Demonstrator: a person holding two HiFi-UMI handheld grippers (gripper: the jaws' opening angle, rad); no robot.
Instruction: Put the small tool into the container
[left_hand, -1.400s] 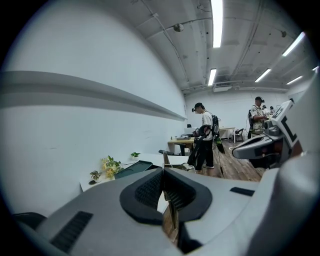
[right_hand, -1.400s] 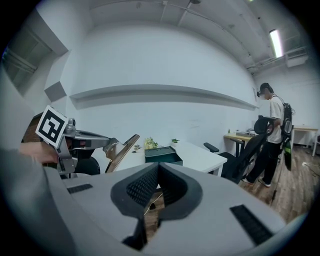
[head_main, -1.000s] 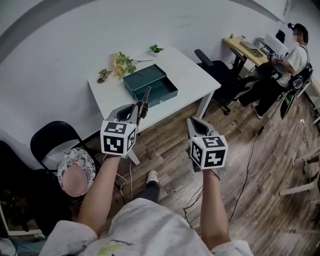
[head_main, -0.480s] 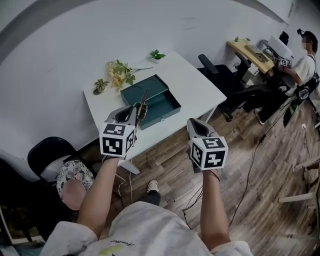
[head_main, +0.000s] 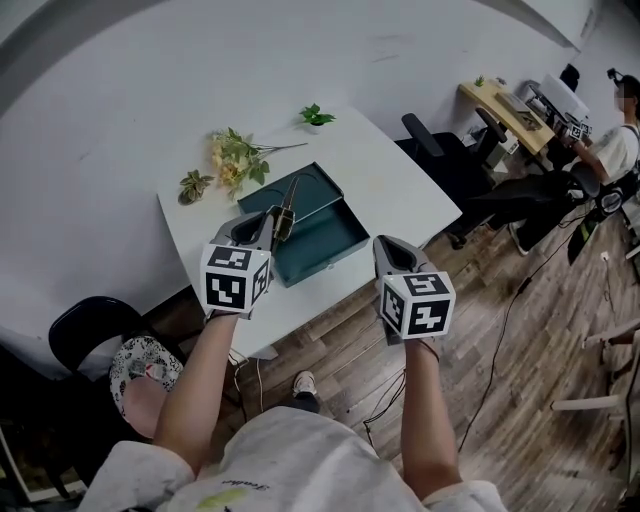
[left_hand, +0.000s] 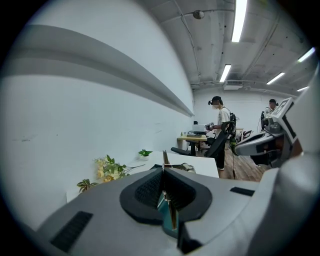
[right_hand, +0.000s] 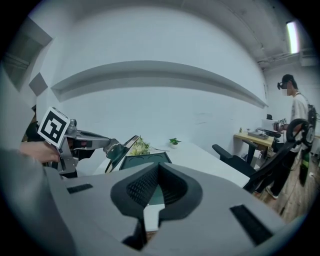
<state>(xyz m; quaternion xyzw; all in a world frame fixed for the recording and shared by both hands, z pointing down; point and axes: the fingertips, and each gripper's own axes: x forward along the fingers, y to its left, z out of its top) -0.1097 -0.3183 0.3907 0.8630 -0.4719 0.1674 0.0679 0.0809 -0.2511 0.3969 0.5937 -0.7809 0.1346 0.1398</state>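
A dark green container (head_main: 312, 228) lies open on the white table (head_main: 395, 185), its lid folded back toward the wall. My left gripper (head_main: 268, 228) hovers over the table's near left edge, shut on a small thin tool (head_main: 288, 203) whose tip sticks out over the container. In the left gripper view the tool (left_hand: 165, 161) shows as a narrow blade clamped between the pads. The right gripper view shows the container (right_hand: 145, 161) ahead and the left gripper (right_hand: 107, 148) with the tool (right_hand: 122, 150) to its left. My right gripper (head_main: 393, 252) is shut and empty, off the table's front edge.
Artificial flowers (head_main: 232, 157) and a small potted plant (head_main: 314, 117) sit at the table's far side. A black chair (head_main: 75, 322) with a patterned bag (head_main: 140, 365) stands at left. An office chair (head_main: 445, 160) and a seated person (head_main: 612, 150) at a desk are at right. Cables cross the wood floor.
The table and container have drawn nearer and now sit under the left gripper's tool. Both grippers keep the same pose and grip.
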